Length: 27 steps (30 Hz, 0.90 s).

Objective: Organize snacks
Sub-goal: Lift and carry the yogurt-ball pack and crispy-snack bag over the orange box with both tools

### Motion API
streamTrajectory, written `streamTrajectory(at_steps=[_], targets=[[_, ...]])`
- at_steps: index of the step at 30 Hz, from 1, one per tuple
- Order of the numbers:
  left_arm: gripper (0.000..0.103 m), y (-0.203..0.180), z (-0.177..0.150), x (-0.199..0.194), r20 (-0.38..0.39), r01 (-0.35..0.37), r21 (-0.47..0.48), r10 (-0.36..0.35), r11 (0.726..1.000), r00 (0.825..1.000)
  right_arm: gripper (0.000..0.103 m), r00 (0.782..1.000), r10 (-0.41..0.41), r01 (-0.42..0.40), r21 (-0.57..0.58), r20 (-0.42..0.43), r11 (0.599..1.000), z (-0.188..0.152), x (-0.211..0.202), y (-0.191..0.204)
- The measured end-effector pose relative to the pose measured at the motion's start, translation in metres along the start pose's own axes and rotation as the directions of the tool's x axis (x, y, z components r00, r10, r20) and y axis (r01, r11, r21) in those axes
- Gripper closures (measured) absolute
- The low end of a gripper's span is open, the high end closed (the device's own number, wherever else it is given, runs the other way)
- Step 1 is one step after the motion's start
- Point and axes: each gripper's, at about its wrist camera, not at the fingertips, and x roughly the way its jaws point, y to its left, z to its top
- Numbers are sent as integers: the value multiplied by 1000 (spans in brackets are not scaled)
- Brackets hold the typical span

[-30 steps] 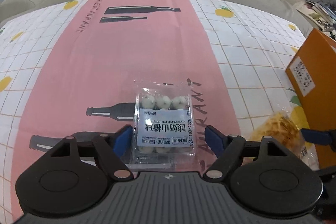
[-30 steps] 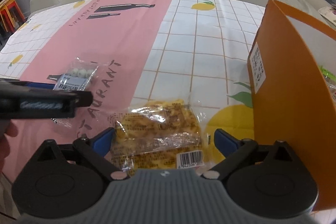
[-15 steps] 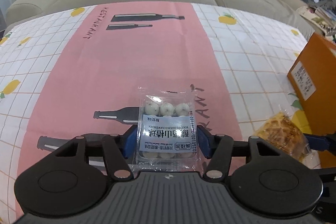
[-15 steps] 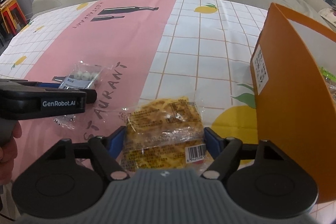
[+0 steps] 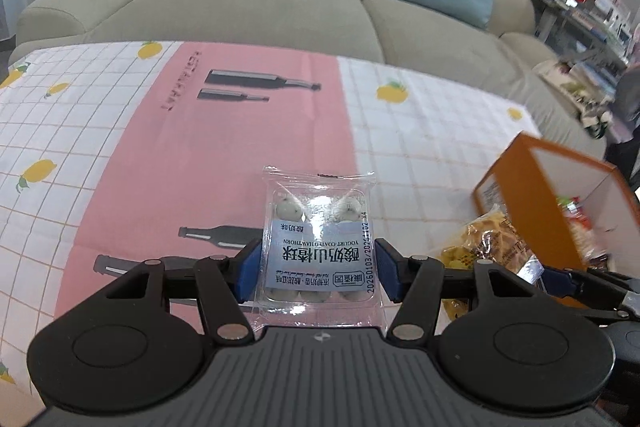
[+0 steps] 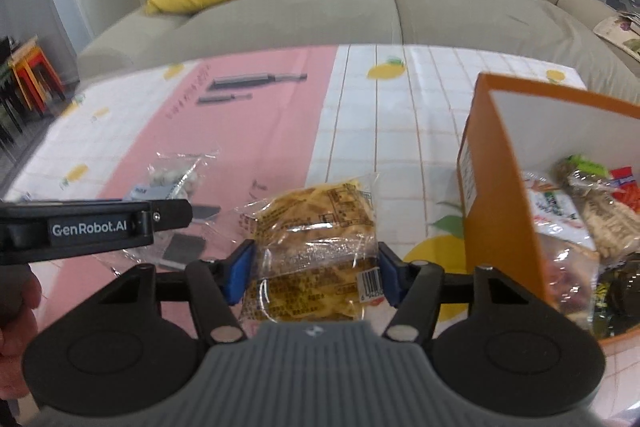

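Sofa: runs behind your table, with yellow, beige and blue cushions.
Tablecloth: pink band, bottle prints, lemons.
Orange box: open at your right, snack packs inside.
Right gripper: you clamp the yellow snack pack, lifted beside the box.
Left gripper: you pinch the yogurt hawthorn ball pack, held above the cloth.

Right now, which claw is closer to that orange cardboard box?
Right. The right claw, gripping the yellow snack packet, sits just beside the orange cardboard box; the left claw is farther left.
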Motion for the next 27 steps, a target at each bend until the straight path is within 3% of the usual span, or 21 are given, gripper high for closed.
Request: streamTrajectory(at_steps=[7, 12, 19, 24, 27], targets=[[36, -25, 15, -31, -22, 89, -19, -90, 996, 996, 44, 999, 15, -16, 29, 49, 999, 16, -58, -18], [36, -57, 26, -46, -30, 172, 18, -171, 985, 985, 44, 997, 17, -21, 55, 74, 998, 32, -97, -48], [36, -117, 48, -46, -67, 283, 103, -278, 953, 958, 44, 996, -27, 18, 102, 89, 995, 46, -142, -103], [36, -162, 63, -34, -146, 373, 135, -354, 918, 924, 44, 991, -110, 101, 108, 81, 989, 51, -160, -142], [36, -187, 71, -23, -178, 392, 183, -362, 902, 915, 44, 985, -159, 151, 104, 69, 983, 51, -166, -164]])
